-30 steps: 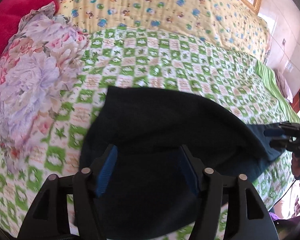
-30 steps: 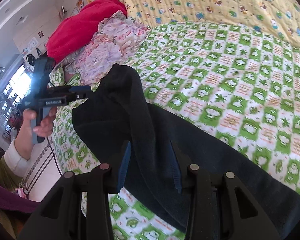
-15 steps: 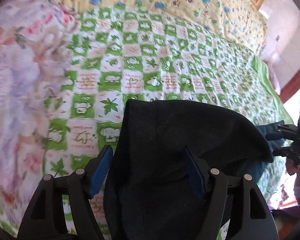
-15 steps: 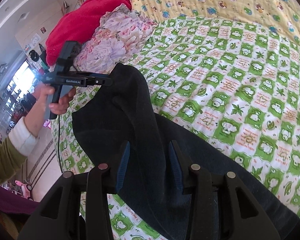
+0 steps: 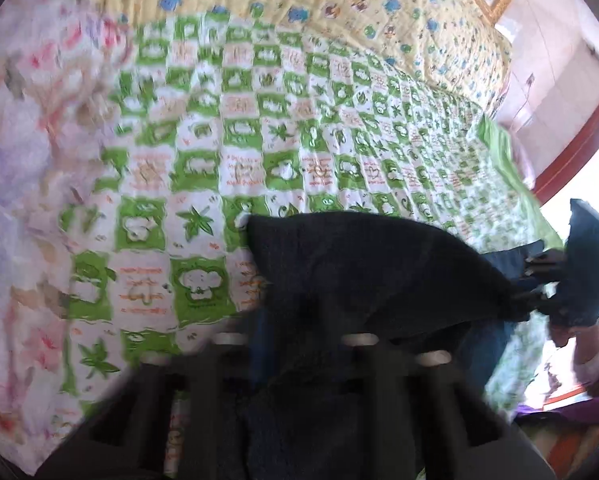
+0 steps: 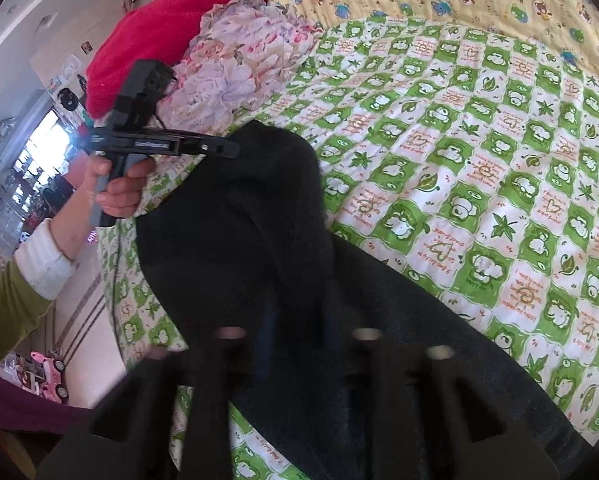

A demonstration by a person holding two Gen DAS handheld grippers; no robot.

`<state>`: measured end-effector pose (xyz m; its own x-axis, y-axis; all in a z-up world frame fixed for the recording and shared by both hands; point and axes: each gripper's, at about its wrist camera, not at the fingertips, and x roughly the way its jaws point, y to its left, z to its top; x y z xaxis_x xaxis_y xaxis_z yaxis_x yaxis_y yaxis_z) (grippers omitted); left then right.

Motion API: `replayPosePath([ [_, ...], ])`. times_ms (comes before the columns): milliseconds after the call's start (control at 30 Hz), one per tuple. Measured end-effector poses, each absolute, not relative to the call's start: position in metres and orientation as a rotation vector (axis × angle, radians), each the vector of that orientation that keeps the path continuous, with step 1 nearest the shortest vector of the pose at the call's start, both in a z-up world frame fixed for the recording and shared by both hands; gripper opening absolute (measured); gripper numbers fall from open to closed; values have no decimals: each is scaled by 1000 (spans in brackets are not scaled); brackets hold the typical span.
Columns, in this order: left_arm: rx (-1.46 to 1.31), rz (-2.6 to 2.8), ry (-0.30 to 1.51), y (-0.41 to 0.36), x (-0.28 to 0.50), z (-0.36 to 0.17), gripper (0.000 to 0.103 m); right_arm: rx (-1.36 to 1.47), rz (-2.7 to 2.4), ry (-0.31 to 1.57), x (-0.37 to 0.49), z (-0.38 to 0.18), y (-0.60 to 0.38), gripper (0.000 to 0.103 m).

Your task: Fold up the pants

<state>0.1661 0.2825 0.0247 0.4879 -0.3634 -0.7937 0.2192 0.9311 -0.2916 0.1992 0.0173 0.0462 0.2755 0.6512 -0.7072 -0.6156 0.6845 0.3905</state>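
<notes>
The dark navy pants [image 5: 359, 272] lie bunched on the green-checked bedspread [image 5: 279, 120]. In the left wrist view my left gripper [image 5: 295, 320] is blurred and shut on a raised fold of the pants. The right wrist view shows the left gripper [image 6: 229, 148] from the side, its tip pinching the pants' far edge [image 6: 239, 220], with a hand [image 6: 119, 184] on its handle. My right gripper [image 6: 297, 320] is closing its jaws with dark cloth between them. In the left wrist view the right gripper [image 5: 527, 284] holds the pants' right corner.
A floral quilt [image 6: 235, 72] and a red blanket [image 6: 159, 28] are piled at the bed's left end. A yellow cartoon-print sheet [image 5: 339, 8] covers the far side. In the right wrist view the bed's edge drops to the floor, where a pink toy car [image 6: 47, 372] stands.
My left gripper moved forward over the pants, then went from wide open to shut on the cloth. The right gripper's fingers drew closer together around the fold.
</notes>
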Motion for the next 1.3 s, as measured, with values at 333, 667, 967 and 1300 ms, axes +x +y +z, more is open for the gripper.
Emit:
replayPosePath([
  [333,-117,-263,842,273,98,63,5,-1,878,828,155,74,9,7],
  [667,-126,-157,734,270,29,57,6,-95,946,814,112,52,20,7],
  [967,-133,-73,693,271,8,31,9,-192,934,807,95,29,36,6],
  [1300,-180,-22,685,281,-7,11,12,-246,925,804,90,16,46,6],
])
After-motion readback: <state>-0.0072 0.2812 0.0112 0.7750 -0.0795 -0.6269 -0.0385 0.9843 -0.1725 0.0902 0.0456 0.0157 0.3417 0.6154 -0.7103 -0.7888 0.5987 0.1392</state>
